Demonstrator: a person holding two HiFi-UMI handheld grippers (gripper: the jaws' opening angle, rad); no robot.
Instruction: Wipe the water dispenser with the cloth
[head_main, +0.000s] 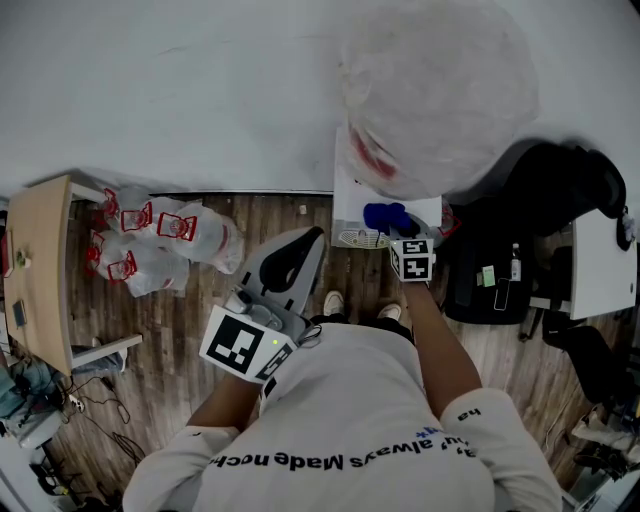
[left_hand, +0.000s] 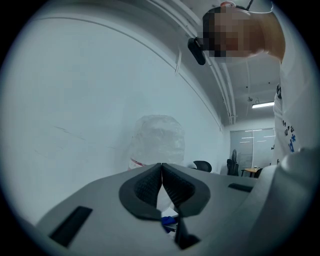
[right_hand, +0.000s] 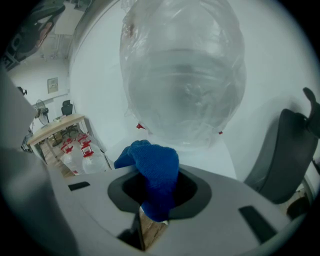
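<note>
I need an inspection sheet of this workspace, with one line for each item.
Surface: wooden floor, bare in front of the person.
Job's things: white water dispenser with a plastic-wrapped bottle on top; blue cloth at its front, contact unclear.
Clutter: clear jugs with red handles against the wall.
Grippers: left claw shut, empty; right claw shut on the cloth.
Cables: tangle on the floor by the desk.
Surroundings: white wall, black chair.

The right gripper (head_main: 396, 230) has a blue cloth (head_main: 388, 216) at the dispenser's (head_main: 348, 205) front, below its bottle (head_main: 435, 90). The left gripper (head_main: 303, 248) hovers near the chest. Jugs (head_main: 160, 240) lie by the desk's (head_main: 40, 270) edge.
</note>
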